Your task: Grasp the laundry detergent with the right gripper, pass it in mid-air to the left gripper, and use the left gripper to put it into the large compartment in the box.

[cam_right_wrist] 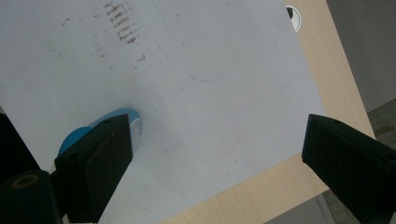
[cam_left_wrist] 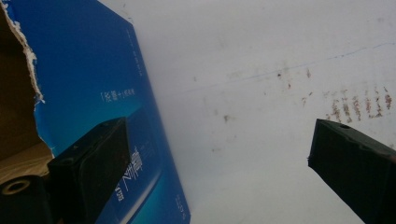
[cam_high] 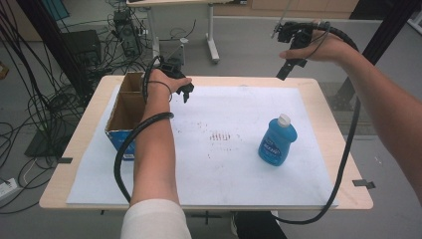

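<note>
I see the blue bottle (cam_high: 277, 140) lying flat on the worktop (cam_high: 328, 94), white cap away from me, label up, right of the box (cam_high: 124, 110). Left tool (cam_high: 187, 92) and right tool (cam_high: 291, 62): jaws apart, empty.

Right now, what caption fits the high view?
Two open hand-held grippers, left and right, hover above a blue bottle and cardboard box.
</note>
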`<action>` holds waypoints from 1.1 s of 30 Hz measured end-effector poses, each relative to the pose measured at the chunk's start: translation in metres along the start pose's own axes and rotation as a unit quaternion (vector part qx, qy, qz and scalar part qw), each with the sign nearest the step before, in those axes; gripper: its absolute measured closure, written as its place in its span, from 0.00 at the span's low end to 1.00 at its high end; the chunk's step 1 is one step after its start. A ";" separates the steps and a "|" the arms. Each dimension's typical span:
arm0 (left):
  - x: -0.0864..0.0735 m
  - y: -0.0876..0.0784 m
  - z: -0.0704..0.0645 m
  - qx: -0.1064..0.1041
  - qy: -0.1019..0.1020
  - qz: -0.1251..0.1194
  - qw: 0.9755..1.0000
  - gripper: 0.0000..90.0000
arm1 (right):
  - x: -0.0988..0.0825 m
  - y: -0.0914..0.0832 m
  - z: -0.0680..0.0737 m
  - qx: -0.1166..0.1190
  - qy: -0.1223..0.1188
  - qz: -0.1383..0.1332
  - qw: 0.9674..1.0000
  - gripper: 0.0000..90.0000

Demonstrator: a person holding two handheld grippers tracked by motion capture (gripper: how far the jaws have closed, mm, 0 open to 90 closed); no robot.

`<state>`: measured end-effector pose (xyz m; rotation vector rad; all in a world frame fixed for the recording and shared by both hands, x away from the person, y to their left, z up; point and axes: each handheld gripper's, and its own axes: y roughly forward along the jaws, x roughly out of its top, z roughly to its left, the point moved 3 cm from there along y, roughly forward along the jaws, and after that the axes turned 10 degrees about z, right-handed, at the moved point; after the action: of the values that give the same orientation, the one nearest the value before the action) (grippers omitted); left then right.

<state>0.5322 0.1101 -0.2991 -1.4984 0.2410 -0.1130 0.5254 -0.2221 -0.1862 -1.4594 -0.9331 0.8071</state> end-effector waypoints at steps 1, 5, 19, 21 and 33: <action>0.000 0.000 0.000 0.000 0.001 0.000 1.000 0.07 | 0.000 0.000 0.000 0.000 0.000 0.000 1.000 0.10; 0.001 0.001 -0.001 0.000 0.002 0.001 1.000 0.07 | 0.001 0.000 0.000 0.001 0.000 -0.001 1.000 0.10; 0.003 -0.001 -0.003 0.001 0.002 -0.001 1.000 0.07 | -0.003 0.000 -0.001 0.002 0.004 0.000 1.000 0.10; 0.003 -0.001 -0.003 0.000 0.004 0.001 1.000 0.07 | -0.004 0.001 -0.001 0.002 0.004 -0.002 1.000 0.10; 0.003 -0.001 -0.004 0.000 0.003 0.001 1.000 0.07 | -0.013 -0.002 -0.001 0.003 0.008 -0.006 1.000 0.10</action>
<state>0.5339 0.1059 -0.2989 -1.4979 0.2476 -0.1167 0.5201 -0.2337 -0.1843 -1.4518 -0.9258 0.7864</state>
